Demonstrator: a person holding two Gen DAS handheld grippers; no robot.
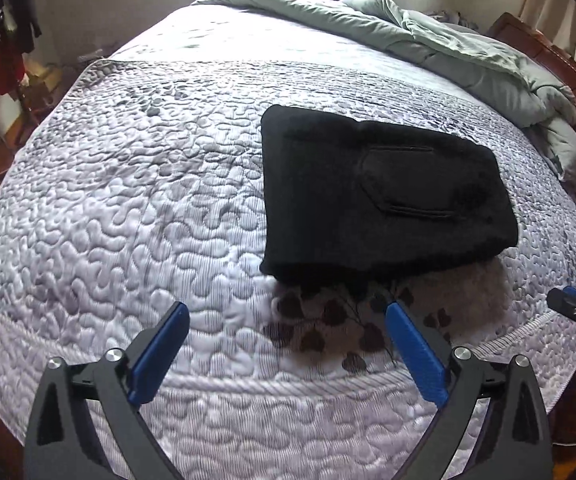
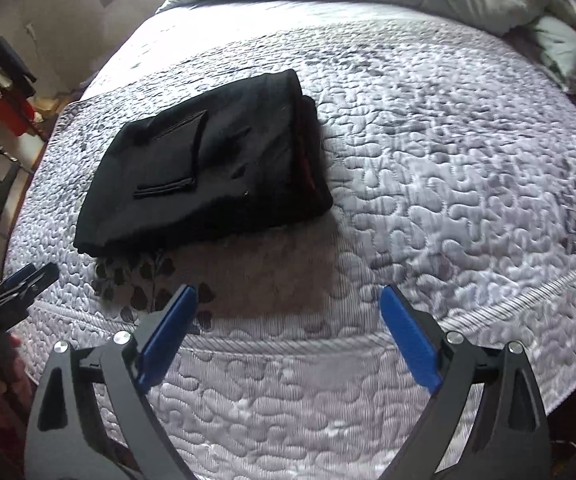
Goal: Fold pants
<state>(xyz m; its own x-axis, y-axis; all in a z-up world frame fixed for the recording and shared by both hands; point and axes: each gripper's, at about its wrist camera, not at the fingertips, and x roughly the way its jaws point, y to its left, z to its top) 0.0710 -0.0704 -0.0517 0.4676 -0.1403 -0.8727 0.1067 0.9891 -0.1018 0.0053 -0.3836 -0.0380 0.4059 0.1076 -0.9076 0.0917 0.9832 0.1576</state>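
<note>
A quilted bedspread (image 1: 127, 200) is seen across the bed, with a green duvet (image 1: 448, 48) bunched at the far side. A leaf-patterned patch (image 1: 328, 328) lies just in front of the pants (image 1: 380, 196), between them and the grippers. The left gripper (image 1: 288, 320) is held wide open above the near edge, nothing gripped or touched. The right gripper (image 2: 288, 304) is likewise spread wide and holds nothing. The black pants are folded into a compact, thick bundle, a back pocket (image 2: 171, 156) uppermost, resting flat on the bedspread.
</note>
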